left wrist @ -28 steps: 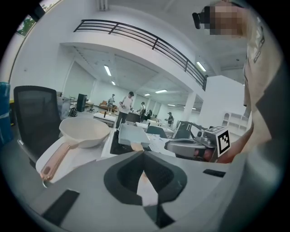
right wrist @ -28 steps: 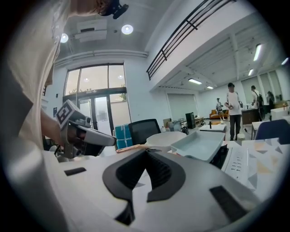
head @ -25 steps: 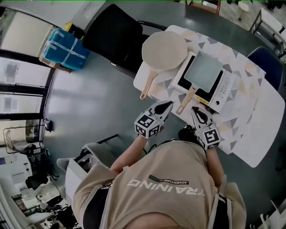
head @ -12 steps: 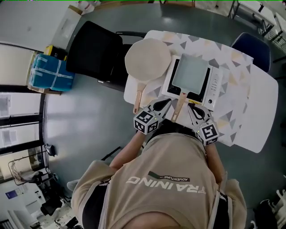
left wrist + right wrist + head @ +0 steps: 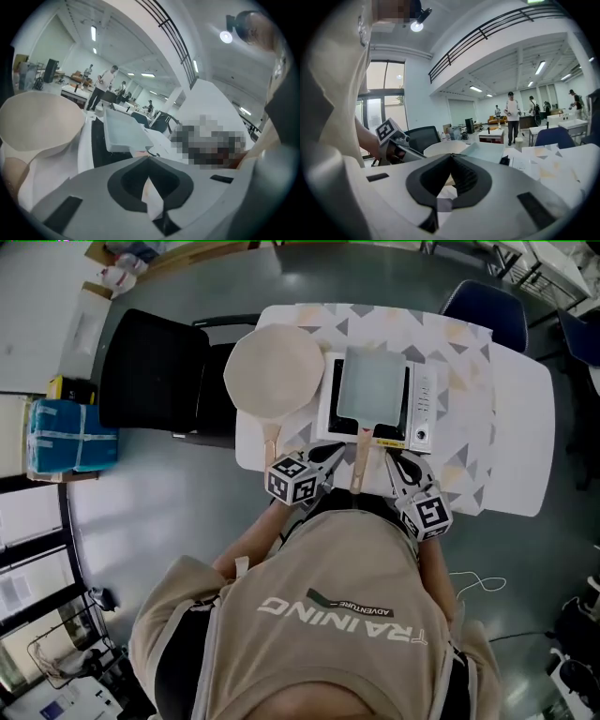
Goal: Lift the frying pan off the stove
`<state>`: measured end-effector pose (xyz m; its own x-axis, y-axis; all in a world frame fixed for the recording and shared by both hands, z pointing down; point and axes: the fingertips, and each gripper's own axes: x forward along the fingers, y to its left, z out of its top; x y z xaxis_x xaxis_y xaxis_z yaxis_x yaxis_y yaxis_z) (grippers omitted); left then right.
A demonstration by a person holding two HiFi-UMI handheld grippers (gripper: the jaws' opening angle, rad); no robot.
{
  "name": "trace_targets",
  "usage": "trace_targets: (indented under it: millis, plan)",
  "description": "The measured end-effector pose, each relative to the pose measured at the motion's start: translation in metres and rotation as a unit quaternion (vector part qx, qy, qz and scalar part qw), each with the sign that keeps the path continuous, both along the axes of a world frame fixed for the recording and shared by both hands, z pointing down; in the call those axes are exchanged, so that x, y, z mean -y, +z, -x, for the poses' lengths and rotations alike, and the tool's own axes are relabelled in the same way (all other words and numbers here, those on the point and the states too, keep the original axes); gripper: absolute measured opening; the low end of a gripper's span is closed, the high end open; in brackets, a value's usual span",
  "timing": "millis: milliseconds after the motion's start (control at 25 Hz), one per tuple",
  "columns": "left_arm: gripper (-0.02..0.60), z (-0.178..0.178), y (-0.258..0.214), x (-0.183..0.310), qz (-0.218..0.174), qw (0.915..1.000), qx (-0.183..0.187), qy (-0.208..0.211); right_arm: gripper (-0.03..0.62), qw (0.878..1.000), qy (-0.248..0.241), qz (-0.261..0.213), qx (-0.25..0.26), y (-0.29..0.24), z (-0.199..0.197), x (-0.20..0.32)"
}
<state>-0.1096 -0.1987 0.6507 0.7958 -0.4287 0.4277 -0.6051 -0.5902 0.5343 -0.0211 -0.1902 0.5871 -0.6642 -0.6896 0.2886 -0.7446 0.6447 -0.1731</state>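
Note:
A square grey frying pan sits on a white and black stove, its wooden handle pointing toward me. My left gripper is just left of that handle and my right gripper just right of it. Neither touches it. Both are shut with nothing between the fingers. In the left gripper view the closed gripper points at the square pan. The right gripper view shows its own shut gripper, the square pan beyond, and the left gripper's marker cube.
A round cream pan with a wooden handle lies on the patterned table, left of the stove. A black chair stands to the left, a blue chair at the far right, a blue box on the floor. People stand far off.
The table and stove have come closer and turned square to me. Both grippers have moved up to the table's near edge, one on each side of the square pan's handle.

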Motion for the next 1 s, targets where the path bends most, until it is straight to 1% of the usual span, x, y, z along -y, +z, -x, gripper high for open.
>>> trace_targets:
  millis: [160,200,240,280,320,400,480,560,600,680,720,760,800,920,1000]
  plan:
    - [0.005,-0.006,0.007,0.003,0.056,0.9970,-0.052,0.015,0.000,1.000,0.029,-0.002,-0.004,0.005,-0.002,-0.013]
    - [0.027,-0.008,0.010,0.004,0.074,0.9952,-0.062,0.015,0.000,1.000,0.031,-0.004,-0.004,0.005,-0.002,-0.018]
    - [0.083,-0.011,0.014,0.005,0.092,0.9931,-0.071,0.015,0.000,0.999,0.034,-0.005,-0.003,0.005,-0.003,-0.022]
    - [0.103,-0.014,0.017,0.005,0.111,0.9906,-0.079,0.017,0.000,0.999,0.038,-0.006,-0.001,0.004,-0.006,-0.025]
    - [0.107,-0.019,0.019,0.003,0.131,0.9874,-0.086,0.020,0.000,0.999,0.043,-0.005,0.000,0.004,-0.009,-0.028]
    - [0.180,-0.026,0.024,-0.001,0.176,0.9790,-0.099,0.029,0.000,0.999,0.050,-0.008,-0.001,0.003,-0.014,-0.031]
    - [0.183,-0.031,0.031,-0.006,0.216,0.9699,-0.108,0.033,0.000,0.998,0.053,-0.014,-0.006,0.001,-0.016,-0.034]
    - [0.185,-0.036,0.038,-0.011,0.247,0.9614,-0.115,0.038,0.000,0.999,0.051,-0.016,-0.010,-0.002,-0.016,-0.037]
    - [0.197,-0.039,0.040,-0.012,0.263,0.9560,-0.123,0.040,0.000,0.999,0.049,-0.015,-0.012,-0.002,-0.017,-0.038]
    - [0.199,-0.045,0.041,-0.010,0.295,0.9419,-0.155,0.040,0.000,0.999,0.043,-0.009,-0.018,-0.002,-0.016,-0.040]
    - [0.186,-0.048,0.040,-0.008,0.308,0.9347,-0.172,0.040,0.000,0.999,0.041,-0.007,-0.020,-0.002,-0.015,-0.041]
    - [0.182,-0.051,0.040,-0.005,0.318,0.9292,-0.183,0.042,0.000,0.999,0.039,-0.009,-0.019,-0.002,-0.014,-0.041]
    - [0.181,-0.053,0.040,-0.003,0.324,0.9258,-0.189,0.047,0.000,0.999,0.036,-0.013,-0.019,-0.002,-0.013,-0.042]
    - [0.176,-0.063,0.045,-0.003,0.336,0.9204,-0.186,0.075,0.000,0.999,0.025,-0.019,-0.025,-0.002,-0.010,-0.043]
    - [0.190,-0.070,0.049,-0.005,0.348,0.9137,-0.188,0.092,0.000,0.999,0.020,-0.009,-0.026,0.001,-0.006,-0.045]
